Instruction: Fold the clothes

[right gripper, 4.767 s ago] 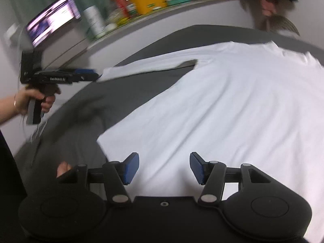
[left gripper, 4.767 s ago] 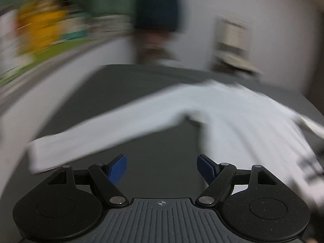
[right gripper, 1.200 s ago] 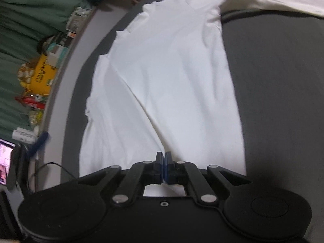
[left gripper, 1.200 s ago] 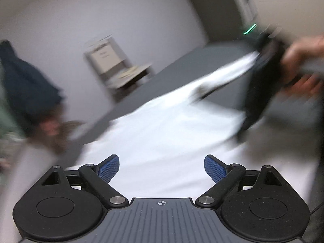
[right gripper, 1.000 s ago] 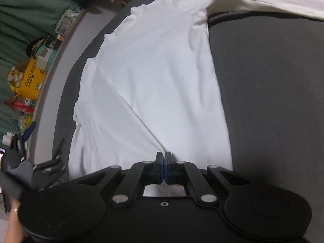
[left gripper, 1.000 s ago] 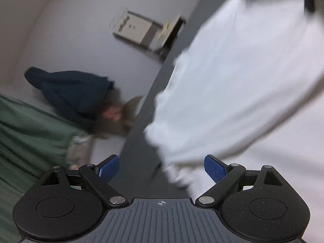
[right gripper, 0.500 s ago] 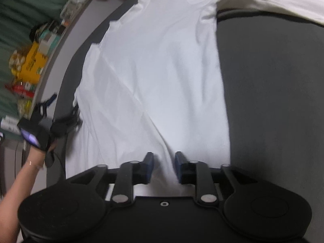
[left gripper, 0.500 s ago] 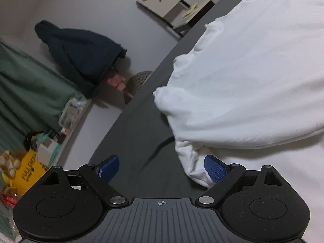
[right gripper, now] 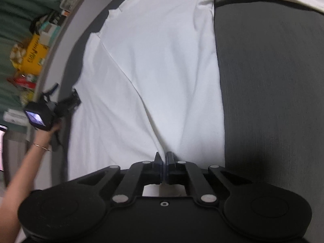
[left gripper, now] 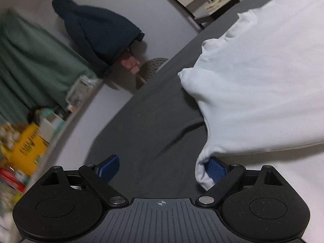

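white shirt (right gripper: 162,70) is lying spread on the dark grey table (right gripper: 273,81) | right gripper (right gripper: 163,162) fingers are squeezing shut on the shirt's hem | left gripper (left gripper: 162,168) fingers are standing wide apart, one blue pad (left gripper: 215,171) touching a bunched shirt edge

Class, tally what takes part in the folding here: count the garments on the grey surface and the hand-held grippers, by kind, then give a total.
White shirt: 1
Hand-held gripper: 2, left hand-held gripper and right hand-held gripper
Total: 3
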Tool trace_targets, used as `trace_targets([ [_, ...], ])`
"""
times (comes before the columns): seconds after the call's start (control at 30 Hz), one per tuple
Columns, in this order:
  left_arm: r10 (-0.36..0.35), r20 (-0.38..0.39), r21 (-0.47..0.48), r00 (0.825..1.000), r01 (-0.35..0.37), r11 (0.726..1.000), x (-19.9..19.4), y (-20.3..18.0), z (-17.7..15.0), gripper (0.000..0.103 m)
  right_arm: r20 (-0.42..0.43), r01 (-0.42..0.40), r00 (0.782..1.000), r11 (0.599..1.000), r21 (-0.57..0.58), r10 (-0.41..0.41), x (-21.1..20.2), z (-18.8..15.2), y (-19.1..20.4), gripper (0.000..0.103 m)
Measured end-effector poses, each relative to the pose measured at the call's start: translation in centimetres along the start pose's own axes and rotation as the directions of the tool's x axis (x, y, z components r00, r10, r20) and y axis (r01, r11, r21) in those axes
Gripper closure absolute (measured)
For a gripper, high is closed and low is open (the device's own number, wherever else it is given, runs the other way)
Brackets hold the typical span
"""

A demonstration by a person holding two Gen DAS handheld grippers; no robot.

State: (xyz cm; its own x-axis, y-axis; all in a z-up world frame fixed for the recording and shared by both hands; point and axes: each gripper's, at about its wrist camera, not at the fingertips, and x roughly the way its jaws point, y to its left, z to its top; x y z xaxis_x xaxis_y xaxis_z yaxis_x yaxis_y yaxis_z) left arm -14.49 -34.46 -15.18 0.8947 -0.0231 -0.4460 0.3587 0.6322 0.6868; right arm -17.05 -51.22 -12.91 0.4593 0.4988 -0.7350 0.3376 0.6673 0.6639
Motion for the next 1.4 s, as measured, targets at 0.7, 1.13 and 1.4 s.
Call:
trace_targets([
  [0.7, -0.016, 0.003, 0.023, 1.0, 0.016, 1.0, 0.2, 0.3, -1.4, 0.008, -0.067, 0.043, 0.997, 0.99, 0.136, -0.034, -0.8, -0.5, -2.7, 0.1],
  [1.13, 0.014, 0.028, 0.069, 0.999, -0.016, 0.997, -2.3, 1.5, -0.8, 0.007, 0.158, 0.384, 0.923, 0.875, -0.294, -0.351, -4.6, -5.1, 8.0, 0.062],
  [1.4, 0.04, 0.152, -0.014, 0.988, -0.038, 0.999, -5.7, 3.2, 1.2, 0.007, 0.263, 0.524, 0.771, 0.343, -0.779, -0.581, 4.9, -14.1, 16.3, 0.075],
])
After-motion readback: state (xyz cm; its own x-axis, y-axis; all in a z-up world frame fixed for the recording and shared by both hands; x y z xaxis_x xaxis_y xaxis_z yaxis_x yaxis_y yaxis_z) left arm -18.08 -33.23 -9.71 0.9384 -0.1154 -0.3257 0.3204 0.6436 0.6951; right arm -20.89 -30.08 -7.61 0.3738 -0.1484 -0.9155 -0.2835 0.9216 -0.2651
